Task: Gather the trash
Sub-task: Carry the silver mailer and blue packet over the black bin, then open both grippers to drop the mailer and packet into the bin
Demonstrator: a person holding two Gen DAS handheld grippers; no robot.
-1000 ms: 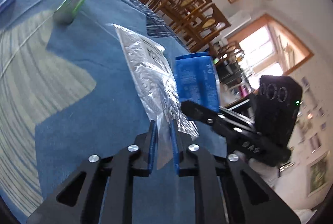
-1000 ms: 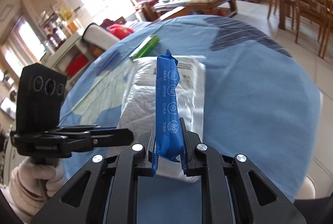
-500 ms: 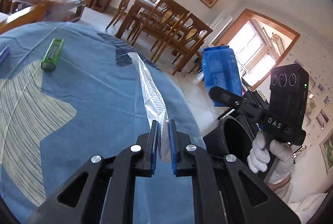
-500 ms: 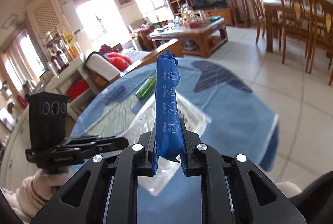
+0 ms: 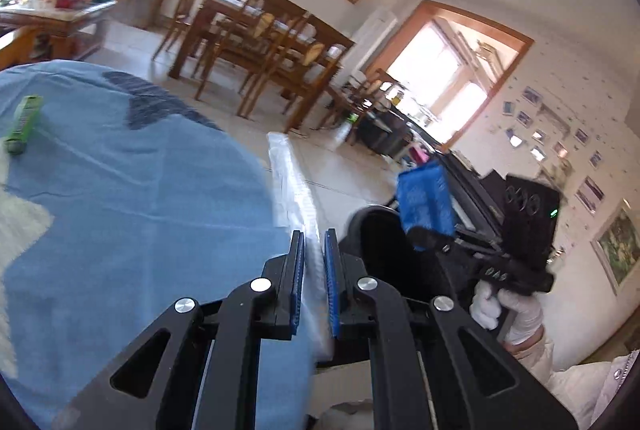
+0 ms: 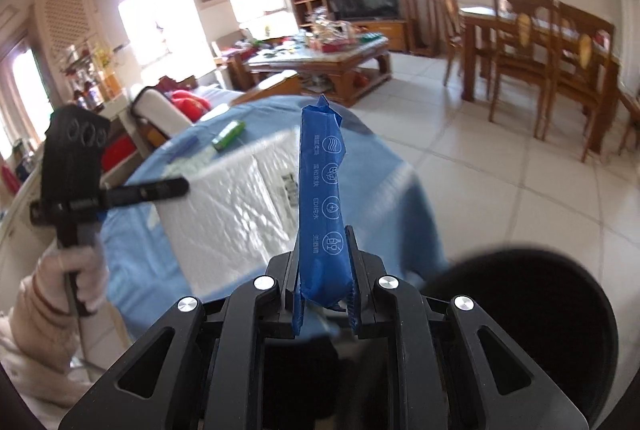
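Observation:
My left gripper [image 5: 314,254] is shut on a clear silvery plastic bag [image 5: 294,190], held edge-on past the table's rim; the bag shows broadside in the right wrist view [image 6: 232,206]. My right gripper [image 6: 324,258] is shut on a blue wrapper [image 6: 322,190] that stands upright between the pads; it also shows in the left wrist view [image 5: 426,202], above a black trash bin [image 5: 376,246]. The bin's rim [image 6: 520,294] is at lower right of the right wrist view. A green packet [image 5: 22,124] lies on the blue tablecloth [image 5: 140,210].
The round table with blue cloth [image 6: 384,182] is left of the bin. A wooden dining table and chairs [image 6: 540,42] stand beyond on the tiled floor. A coffee table [image 6: 328,58] with clutter and a sofa sit further back.
Both grippers have swung off the table toward the black bin, carrying the plastic bag and the blue wrapper. The bin has come into the right wrist view.

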